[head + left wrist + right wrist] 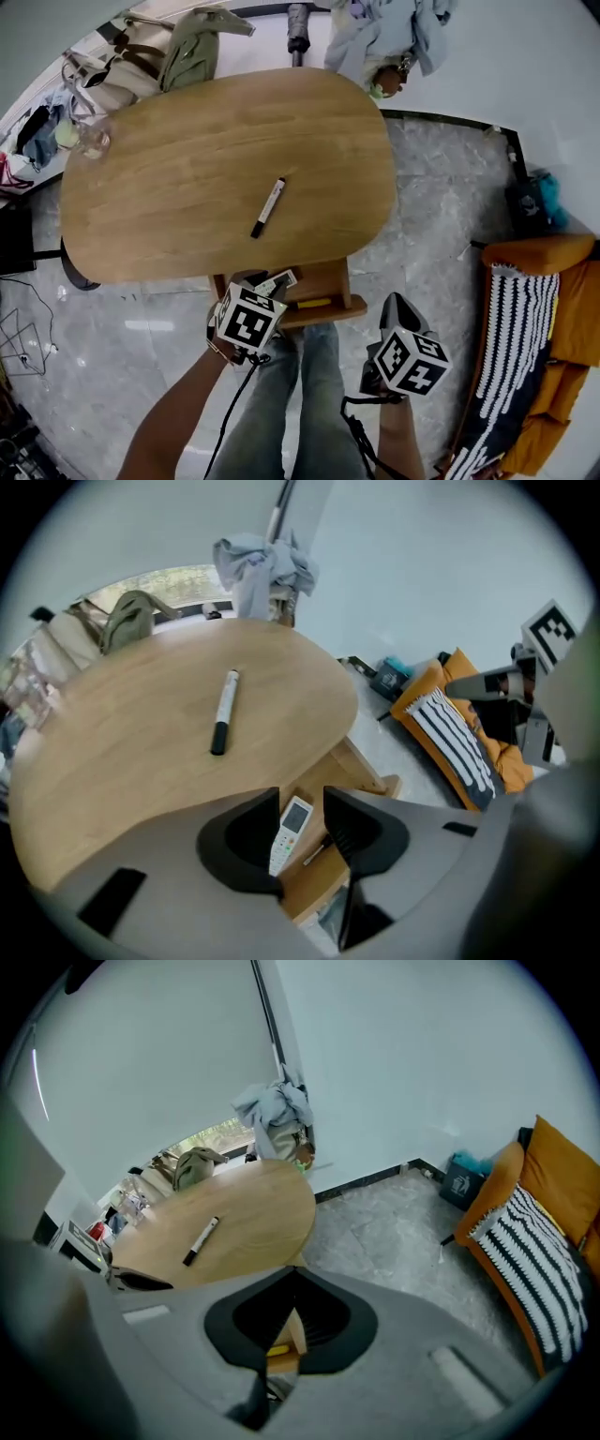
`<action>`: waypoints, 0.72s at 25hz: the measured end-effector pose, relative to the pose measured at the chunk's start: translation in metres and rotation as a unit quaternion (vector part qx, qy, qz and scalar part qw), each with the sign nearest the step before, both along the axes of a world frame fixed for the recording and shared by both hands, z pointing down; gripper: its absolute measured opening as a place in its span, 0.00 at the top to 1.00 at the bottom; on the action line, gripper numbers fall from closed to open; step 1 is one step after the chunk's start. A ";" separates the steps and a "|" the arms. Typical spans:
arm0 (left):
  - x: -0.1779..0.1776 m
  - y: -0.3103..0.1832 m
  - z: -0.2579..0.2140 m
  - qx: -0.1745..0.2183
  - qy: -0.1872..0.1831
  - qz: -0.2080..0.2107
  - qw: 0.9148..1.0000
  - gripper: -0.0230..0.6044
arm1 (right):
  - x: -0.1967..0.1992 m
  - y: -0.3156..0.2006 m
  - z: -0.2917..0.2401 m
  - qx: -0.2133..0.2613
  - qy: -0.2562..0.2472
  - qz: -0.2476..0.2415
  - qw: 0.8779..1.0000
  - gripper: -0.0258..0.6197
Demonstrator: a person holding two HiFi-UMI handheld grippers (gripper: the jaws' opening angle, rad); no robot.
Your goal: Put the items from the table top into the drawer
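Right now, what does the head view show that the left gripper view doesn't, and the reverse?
Head view only: the yellow item in the open drawer, and the person's legs in jeans.

Left gripper view only: the left gripper up close, its fingers apart and gripping nothing, framing the remote that lies below in the drawer.

Both: the marker on the table, the remote, the open drawer and the striped cushion.

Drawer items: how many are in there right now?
2. A white remote lies at the left of the drawer, and a yellow pen-like item lies near its front edge. Part of the drawer is covered in the head view, so more may be hidden.
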State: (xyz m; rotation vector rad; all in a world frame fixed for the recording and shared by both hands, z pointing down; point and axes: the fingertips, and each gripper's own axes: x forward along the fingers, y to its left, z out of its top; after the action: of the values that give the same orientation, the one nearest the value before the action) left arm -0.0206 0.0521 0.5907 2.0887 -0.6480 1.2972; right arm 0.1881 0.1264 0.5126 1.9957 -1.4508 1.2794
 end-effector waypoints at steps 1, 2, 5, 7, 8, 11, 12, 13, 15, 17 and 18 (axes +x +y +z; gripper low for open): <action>-0.005 -0.006 -0.003 0.001 0.004 -0.026 1.000 0.73 | -0.004 -0.006 -0.002 0.001 -0.001 -0.008 1.000 0.95; -0.009 -0.012 -0.006 0.001 0.007 -0.049 0.999 0.73 | -0.007 -0.012 -0.003 0.002 -0.002 -0.016 1.000 0.95; -0.017 -0.029 -0.012 0.005 0.009 -0.095 0.995 0.73 | -0.015 -0.031 -0.006 0.003 -0.004 -0.040 0.999 0.95; -0.019 -0.041 -0.014 0.014 0.010 -0.110 0.994 0.73 | -0.019 -0.043 -0.006 0.003 -0.003 -0.058 0.998 0.95; -0.019 -0.047 -0.016 0.019 0.012 -0.117 0.993 0.73 | -0.021 -0.048 -0.006 0.003 -0.002 -0.066 0.998 0.95; -0.018 -0.063 -0.020 0.031 0.018 -0.130 0.991 0.73 | -0.023 -0.062 -0.002 -0.002 -0.001 -0.084 0.996 0.95; -0.018 -0.066 -0.020 0.030 0.017 -0.134 0.990 0.73 | -0.022 -0.066 -0.001 -0.003 -0.001 -0.087 0.996 0.95; -0.018 -0.070 -0.019 0.028 0.016 -0.139 0.990 0.73 | -0.022 -0.070 0.000 -0.004 -0.002 -0.090 0.996 0.95; -0.018 -0.079 -0.019 0.029 0.013 -0.146 0.989 0.73 | -0.022 -0.077 0.003 -0.007 -0.005 -0.094 0.996 0.95; -0.017 -0.090 -0.019 0.035 0.009 -0.149 0.988 0.73 | -0.022 -0.084 0.005 -0.009 -0.008 -0.099 0.995 0.95; -0.016 -0.095 -0.019 0.038 0.007 -0.148 0.988 0.73 | -0.022 -0.087 0.007 -0.010 -0.010 -0.102 0.995 0.95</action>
State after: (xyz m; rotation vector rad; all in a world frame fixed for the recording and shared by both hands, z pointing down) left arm -0.0365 -0.0426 0.5717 1.9674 -0.9736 1.1038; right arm 0.1661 0.0390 0.5193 1.7744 -1.5968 1.2234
